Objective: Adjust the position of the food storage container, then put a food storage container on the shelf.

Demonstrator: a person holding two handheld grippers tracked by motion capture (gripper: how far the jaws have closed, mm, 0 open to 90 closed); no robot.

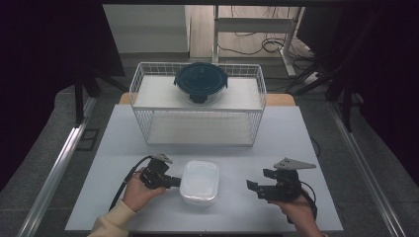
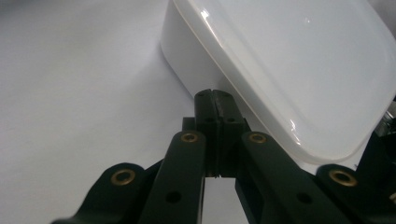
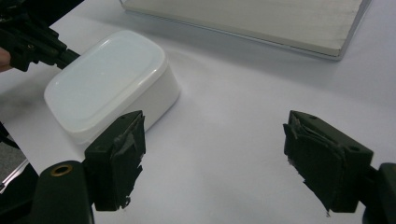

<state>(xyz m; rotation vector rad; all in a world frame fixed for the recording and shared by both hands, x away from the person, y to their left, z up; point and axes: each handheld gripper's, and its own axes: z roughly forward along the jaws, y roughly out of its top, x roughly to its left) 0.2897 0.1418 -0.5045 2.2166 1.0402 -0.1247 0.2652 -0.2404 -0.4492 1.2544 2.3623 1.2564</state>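
Observation:
A white lidded plastic box (image 1: 199, 181) lies on the near middle of the table. My left gripper (image 1: 176, 182) is shut with nothing between its jaws, and its tips are at the box's left side wall (image 2: 187, 70), just under the lid's rim. In the right gripper view the same box (image 3: 112, 84) lies to the upper left, with the left gripper (image 3: 70, 53) against its far edge. My right gripper (image 1: 253, 187) stands open to the right of the box, apart from it, its pads (image 3: 122, 154) empty.
A white wire rack (image 1: 197, 104) stands at the back of the table (image 1: 276, 143). On its upper shelf sits a round container with a dark lid (image 1: 200, 81). The rack's lower shelf (image 3: 261, 18) lies ahead of the right gripper.

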